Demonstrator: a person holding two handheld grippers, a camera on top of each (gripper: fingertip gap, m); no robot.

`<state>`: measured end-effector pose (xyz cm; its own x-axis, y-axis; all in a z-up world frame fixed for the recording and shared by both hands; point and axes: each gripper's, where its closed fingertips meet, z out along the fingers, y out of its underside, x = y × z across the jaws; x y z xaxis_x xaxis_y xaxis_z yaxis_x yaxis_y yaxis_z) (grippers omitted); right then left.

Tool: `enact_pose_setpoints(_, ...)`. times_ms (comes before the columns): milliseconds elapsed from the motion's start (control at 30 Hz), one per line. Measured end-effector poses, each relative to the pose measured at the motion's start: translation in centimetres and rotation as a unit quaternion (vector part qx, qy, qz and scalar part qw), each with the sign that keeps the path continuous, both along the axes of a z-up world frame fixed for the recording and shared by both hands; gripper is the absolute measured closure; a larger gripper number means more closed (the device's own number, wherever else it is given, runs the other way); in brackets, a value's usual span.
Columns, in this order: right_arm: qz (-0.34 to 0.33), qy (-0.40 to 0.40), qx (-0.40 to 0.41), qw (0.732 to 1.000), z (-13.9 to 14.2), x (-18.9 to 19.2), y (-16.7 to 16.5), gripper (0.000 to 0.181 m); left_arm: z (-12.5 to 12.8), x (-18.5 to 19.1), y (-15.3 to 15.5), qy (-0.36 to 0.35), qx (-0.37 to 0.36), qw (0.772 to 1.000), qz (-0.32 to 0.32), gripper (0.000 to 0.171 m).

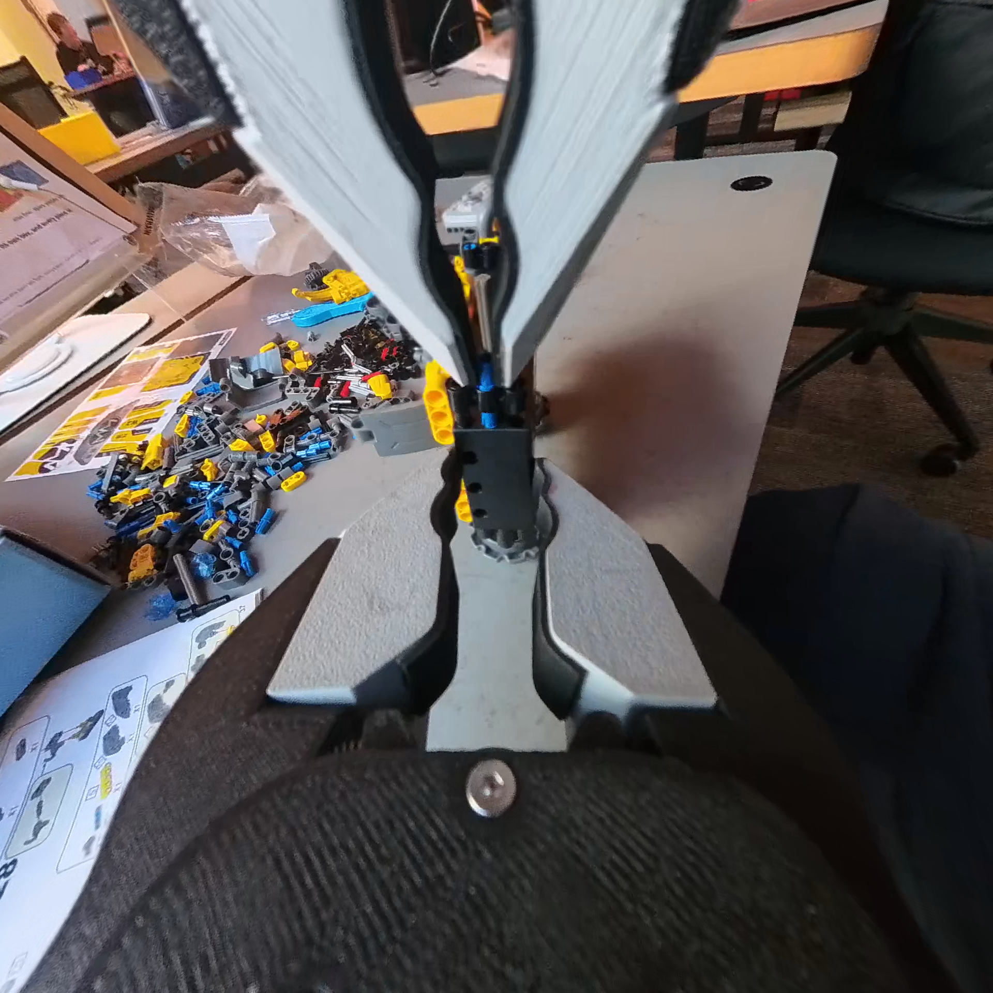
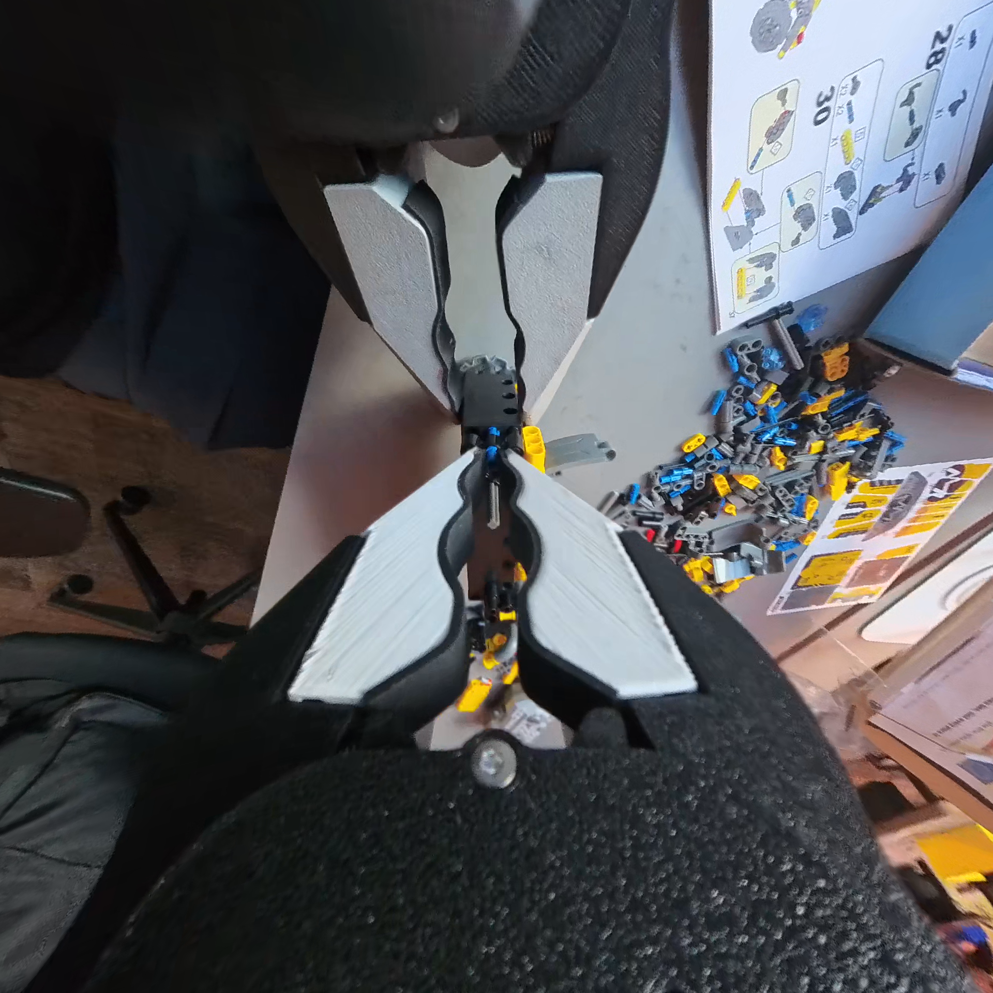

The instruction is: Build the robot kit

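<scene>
Clenched at lower centre, the left gripper [image 1: 497,499] grasps a black holed beam [image 1: 497,478] of a small brick assembly [image 1: 486,387]; opposite, the right gripper [image 1: 483,371] grips its far end. Rigid and light, yet its pin joints look separable. Loose parts [image 1: 225,462] lie left on the grey table [image 1: 671,322].

black brick assembly [image 1: 497,473], clamped between both grippers

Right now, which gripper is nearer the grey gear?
Left. The left gripper is shut on the black beam right at the grey gear; the right gripper grips the assembly's far end.
</scene>
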<state>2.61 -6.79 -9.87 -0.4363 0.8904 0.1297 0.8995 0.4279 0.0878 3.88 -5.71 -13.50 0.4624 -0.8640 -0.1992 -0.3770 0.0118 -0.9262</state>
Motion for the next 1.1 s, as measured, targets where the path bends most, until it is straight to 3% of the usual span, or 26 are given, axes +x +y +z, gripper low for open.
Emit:
enact_pose_setpoints(400, 0.012, 0.009, 0.042, 0.999, 0.1, -0.1, 0.5, 0.174, -0.1, -0.2, 0.4, -0.005, -0.016, 1.0, 0.0, 0.149)
enact_pose_setpoints(833, -0.065, 0.004, -0.033, 0.997, -0.2, -0.1, 0.3, 0.178, -0.2, -0.1, 0.4, -0.005, -0.024, 1.0, 0.0, 0.149)
enact_pose_setpoints(1100, -0.042, -0.026, -0.053, 0.997, -1.0, -0.9, -0.5, 0.178, -0.5, 0.3, 0.3, 0.007, -0.026, 1.0, -0.01, 0.149)
